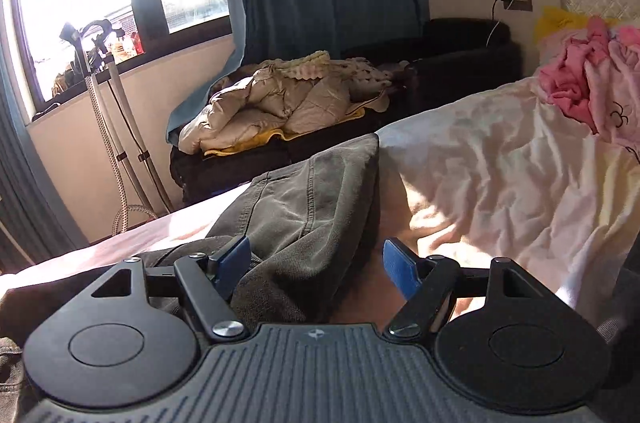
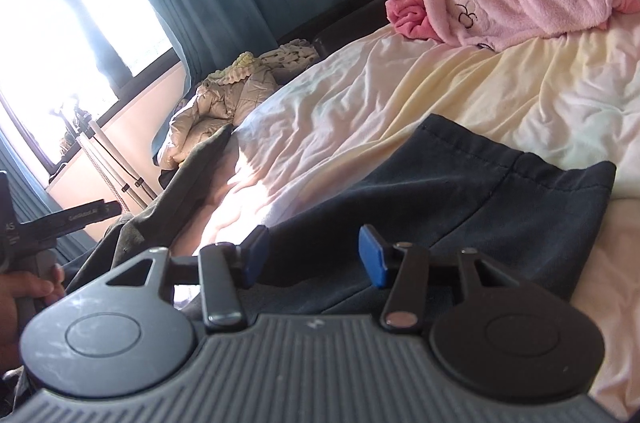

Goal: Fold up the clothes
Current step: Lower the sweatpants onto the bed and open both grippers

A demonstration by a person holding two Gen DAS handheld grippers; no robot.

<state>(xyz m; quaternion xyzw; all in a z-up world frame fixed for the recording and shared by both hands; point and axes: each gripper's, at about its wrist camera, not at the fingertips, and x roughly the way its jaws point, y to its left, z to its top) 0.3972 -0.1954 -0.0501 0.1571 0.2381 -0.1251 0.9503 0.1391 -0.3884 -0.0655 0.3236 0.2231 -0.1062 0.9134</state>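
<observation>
Grey trousers lie mid-frame between my left gripper's parted jaws. My right gripper, jaws apart, hovers over navy cloth on the bed.

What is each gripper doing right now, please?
Left gripper: open, grey trousers between its fingers, not clamped.
Right gripper: open, over dark navy trousers, holding nothing.

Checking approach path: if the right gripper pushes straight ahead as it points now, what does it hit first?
Most likely the dark navy fabric garment, lying right before the open jaws of the right gripper. Beyond it comes the rumpled cream bedsheet. Depth is uncertain.
</observation>
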